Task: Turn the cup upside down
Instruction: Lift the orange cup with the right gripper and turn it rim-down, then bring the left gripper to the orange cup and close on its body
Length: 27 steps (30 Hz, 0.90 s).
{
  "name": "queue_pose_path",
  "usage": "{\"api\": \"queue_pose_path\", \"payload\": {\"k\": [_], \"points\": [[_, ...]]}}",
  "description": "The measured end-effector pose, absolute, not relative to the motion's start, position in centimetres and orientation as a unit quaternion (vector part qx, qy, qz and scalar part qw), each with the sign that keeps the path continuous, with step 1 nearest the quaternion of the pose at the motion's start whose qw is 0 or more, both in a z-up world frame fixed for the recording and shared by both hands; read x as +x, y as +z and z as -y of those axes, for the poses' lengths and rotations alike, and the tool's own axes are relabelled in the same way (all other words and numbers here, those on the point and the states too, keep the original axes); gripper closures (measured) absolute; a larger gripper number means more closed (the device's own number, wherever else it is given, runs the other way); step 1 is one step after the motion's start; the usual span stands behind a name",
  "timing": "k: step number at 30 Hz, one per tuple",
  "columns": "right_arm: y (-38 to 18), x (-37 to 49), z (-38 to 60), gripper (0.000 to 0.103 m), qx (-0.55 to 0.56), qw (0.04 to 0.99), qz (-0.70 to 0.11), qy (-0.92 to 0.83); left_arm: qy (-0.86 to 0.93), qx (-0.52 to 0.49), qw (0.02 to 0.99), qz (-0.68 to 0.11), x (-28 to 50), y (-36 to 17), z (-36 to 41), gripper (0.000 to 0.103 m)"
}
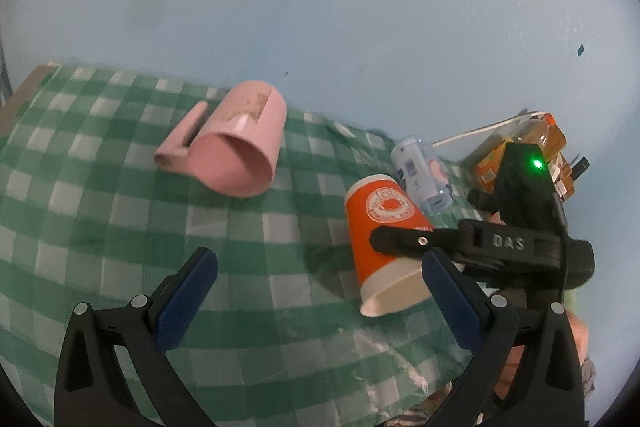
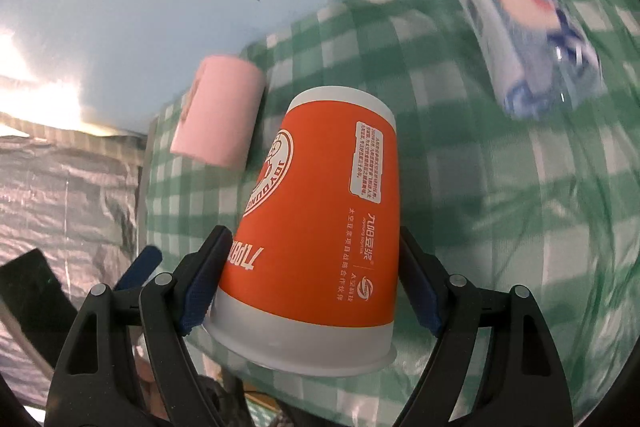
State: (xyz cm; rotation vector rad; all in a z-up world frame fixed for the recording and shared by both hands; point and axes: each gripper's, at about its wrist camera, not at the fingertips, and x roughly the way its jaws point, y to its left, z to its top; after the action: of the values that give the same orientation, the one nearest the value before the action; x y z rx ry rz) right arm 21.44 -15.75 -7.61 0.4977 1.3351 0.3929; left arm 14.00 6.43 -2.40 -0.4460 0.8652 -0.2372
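An orange paper cup (image 2: 320,227) with white print is held between my right gripper's (image 2: 316,267) pads, its white rim toward the camera and its base pointing away. In the left wrist view the same cup (image 1: 380,239) hangs tilted above the green checked cloth (image 1: 120,227), open mouth low and toward me, with the right gripper's black finger (image 1: 404,239) across it. My left gripper (image 1: 320,287) is open and empty, just left of the cup, one blue pad (image 1: 452,303) in front of the cup's rim.
A pink jug (image 1: 236,143) lies on its side at the table's middle; it also shows in the right wrist view (image 2: 220,115). A clear plastic bottle (image 1: 420,171) with a blue label lies behind the cup. Orange packets and a cable (image 1: 532,151) sit at the far right. A pale blue wall is behind.
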Motion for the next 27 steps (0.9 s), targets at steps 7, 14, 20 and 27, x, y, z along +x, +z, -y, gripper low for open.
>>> {"api": "queue_pose_path", "payload": {"k": [7,14,20,27], "points": [[-8.1,20.4,14.8,0.020,0.218,0.734,-0.614,0.191,-0.109,-0.221,0.869,-0.429,14.4,-3.7,-7.0,0.000],[-7.2,20.3,14.7,0.016,0.198,0.752,-0.596,0.199,-0.106,-0.231,0.864,-0.435,14.8,-4.1,-7.4,0.000],[-5.1,19.7,16.5,0.016,0.195,0.783,-0.560,0.188,-0.108,-0.228,0.863,-0.438,15.4,-3.5,-7.2,0.000],[-2.8,16.2,19.8,0.016,0.169,0.831,-0.503,0.167,-0.110,-0.170,0.853,-0.482,17.4,-3.2,-4.9,0.000]]}}
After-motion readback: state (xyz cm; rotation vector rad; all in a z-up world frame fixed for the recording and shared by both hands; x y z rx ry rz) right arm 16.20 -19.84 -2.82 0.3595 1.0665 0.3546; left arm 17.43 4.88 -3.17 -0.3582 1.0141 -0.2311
